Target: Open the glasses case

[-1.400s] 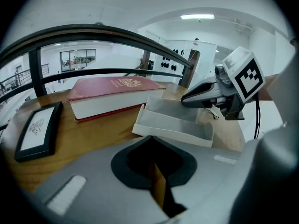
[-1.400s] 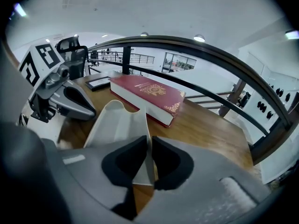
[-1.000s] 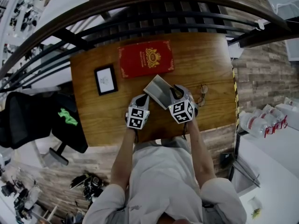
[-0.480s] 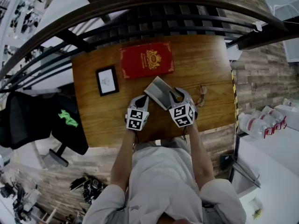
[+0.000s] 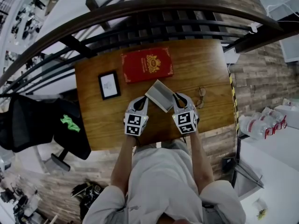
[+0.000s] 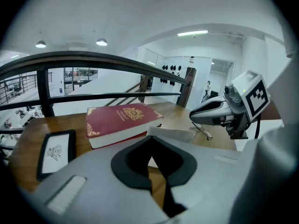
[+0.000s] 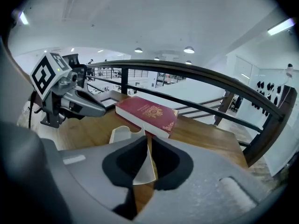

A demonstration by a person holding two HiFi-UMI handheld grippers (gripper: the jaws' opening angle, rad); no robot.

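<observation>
A brown wooden tabletop [image 5: 205, 69] carries everything. Largest on it is a red hardback book with a gold emblem [image 5: 146, 64], lying flat straight beyond both sets of jaws. A black-framed picture [image 5: 109, 85] lies flat beyond the left jaws and off to their left. The pale grey flat glasses case [image 5: 160, 95] sits between the two grippers, on the near side of the book, with one flap raised. A pair of thin wire-rimmed glasses [image 5: 201, 97] rests on the wood just to the right of the right jaws.

The right gripper [image 5: 177, 99] has its jaws clenched on the raised edge of the case: its own view shows the thin pale flap running straight down between the black pads. The left gripper [image 5: 142, 101] has its jaws closed together, tips meeting. The case's left corner lies just past those tips, and nothing shows clearly gripped between them.
</observation>
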